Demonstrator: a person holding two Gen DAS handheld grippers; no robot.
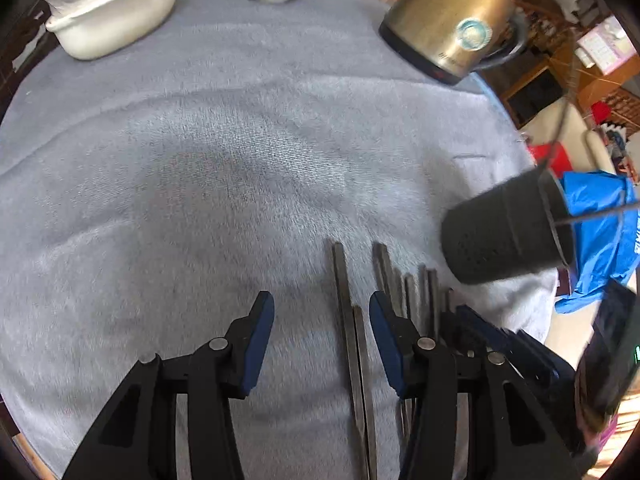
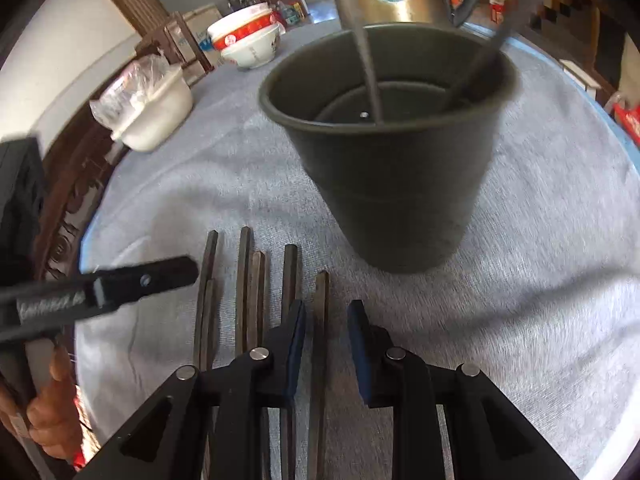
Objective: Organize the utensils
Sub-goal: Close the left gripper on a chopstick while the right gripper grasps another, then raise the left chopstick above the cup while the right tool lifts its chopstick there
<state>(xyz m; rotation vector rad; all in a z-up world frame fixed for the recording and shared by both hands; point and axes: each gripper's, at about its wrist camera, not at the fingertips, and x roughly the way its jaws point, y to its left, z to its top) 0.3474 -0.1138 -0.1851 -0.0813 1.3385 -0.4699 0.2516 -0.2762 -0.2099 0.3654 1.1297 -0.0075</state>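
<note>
Several dark chopsticks [image 2: 248,288] lie side by side on the grey cloth [image 2: 540,240], pointing away from me. A dark holder cup [image 2: 384,168] stands just beyond them with two chopsticks [image 2: 368,72] standing in it; it also shows in the left wrist view [image 1: 508,228]. My right gripper [image 2: 326,316] is open, its jaws on either side of the rightmost chopstick [image 2: 321,320], not closed on it. My left gripper [image 1: 322,308] is open above the leftmost chopsticks [image 1: 344,300], and its finger [image 2: 144,280] shows in the right wrist view.
A brass kettle [image 1: 452,20] stands behind the cup. A red-and-white bowl stack [image 2: 248,40] and a white tub [image 2: 156,116] with plastic wrap sit at the far side. The table edge [image 2: 624,136] runs close on the right.
</note>
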